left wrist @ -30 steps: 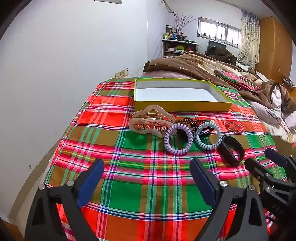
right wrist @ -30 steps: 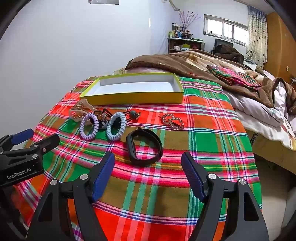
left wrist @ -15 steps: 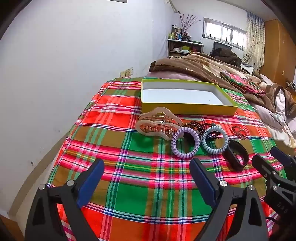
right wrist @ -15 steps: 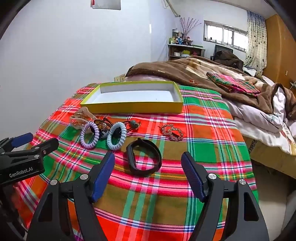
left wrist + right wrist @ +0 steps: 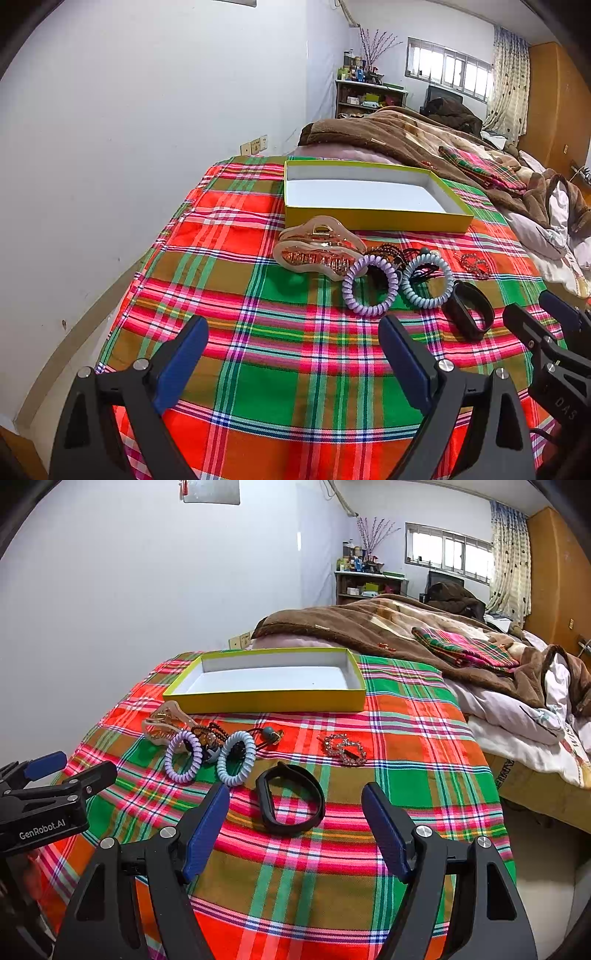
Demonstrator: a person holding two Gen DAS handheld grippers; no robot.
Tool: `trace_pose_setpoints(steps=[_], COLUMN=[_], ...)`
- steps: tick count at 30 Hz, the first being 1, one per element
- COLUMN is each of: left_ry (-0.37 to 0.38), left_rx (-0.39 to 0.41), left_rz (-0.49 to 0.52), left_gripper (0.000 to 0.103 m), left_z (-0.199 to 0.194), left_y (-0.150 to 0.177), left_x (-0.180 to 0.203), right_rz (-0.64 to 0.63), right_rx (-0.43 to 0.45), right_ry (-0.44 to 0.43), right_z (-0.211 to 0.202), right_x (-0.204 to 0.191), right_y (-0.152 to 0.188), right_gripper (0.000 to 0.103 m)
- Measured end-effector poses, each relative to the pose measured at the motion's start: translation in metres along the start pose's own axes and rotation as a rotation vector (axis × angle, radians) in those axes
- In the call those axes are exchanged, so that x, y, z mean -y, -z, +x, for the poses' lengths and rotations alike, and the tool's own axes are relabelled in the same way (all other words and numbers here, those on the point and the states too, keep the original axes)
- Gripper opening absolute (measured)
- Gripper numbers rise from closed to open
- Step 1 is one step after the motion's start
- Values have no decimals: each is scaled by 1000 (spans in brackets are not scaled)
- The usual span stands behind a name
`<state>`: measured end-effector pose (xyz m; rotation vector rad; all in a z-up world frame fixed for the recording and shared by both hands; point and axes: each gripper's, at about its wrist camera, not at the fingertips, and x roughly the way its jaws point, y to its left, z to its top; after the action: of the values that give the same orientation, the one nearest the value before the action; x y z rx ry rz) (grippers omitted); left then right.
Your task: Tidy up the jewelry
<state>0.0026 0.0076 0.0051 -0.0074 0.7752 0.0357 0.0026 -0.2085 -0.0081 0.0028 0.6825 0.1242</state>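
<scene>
Your left gripper [image 5: 291, 354] fills the bottom of its frame with its blue-padded fingers spread wide apart and nothing between them, held over the plaid cloth [image 5: 258, 387]. The jewelry sits above it, in the middle of the frame: the pink claw clip [image 5: 317, 249] lies just above centre, with the purple coil tie [image 5: 370, 285] touching its lower right end and the pale blue coil tie [image 5: 427, 280] just beside that. Between and behind the two coils is a dark tangle of beads and cords, too jumbled to sort out. The black band [image 5: 467, 309] lies right of the coils, close to the tip of your right gripper, which pokes in at the right edge.

In the right wrist view your right gripper [image 5: 295, 830] also stands open and empty, and the black band [image 5: 290, 802] lies directly between and just beyond its fingertips, flat on the cloth. The two coil ties sit up and to the left of the left fingertip; the rhinestone piece [image 5: 345, 748] lies alone above the band, slightly right of centre. The yellow tray [image 5: 266, 701], white inside, rests across the upper middle, past all the pieces, with nothing in it. Your left gripper shows at the left edge
</scene>
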Motion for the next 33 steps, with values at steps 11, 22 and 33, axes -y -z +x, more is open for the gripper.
trace_pose_setpoints(steps=[11,22,33], left_ry=[11,7,12], left_rx=[-1,-6,-7], left_rz=[-8,-8,-11], left_gripper=[95,95,95], left_z=[-3,-3,-3], left_y=[0,0,-1], left_x=[-2,-2,-3], right_rz=[-1,-3,2], right_rx=[2,-3,-3], right_ry=[-2,-7,-6], right_z=[-1,-1,-1], right_x=[-2,-3,-2], right_y=[0,1,1], right_gripper=[74,74,74])
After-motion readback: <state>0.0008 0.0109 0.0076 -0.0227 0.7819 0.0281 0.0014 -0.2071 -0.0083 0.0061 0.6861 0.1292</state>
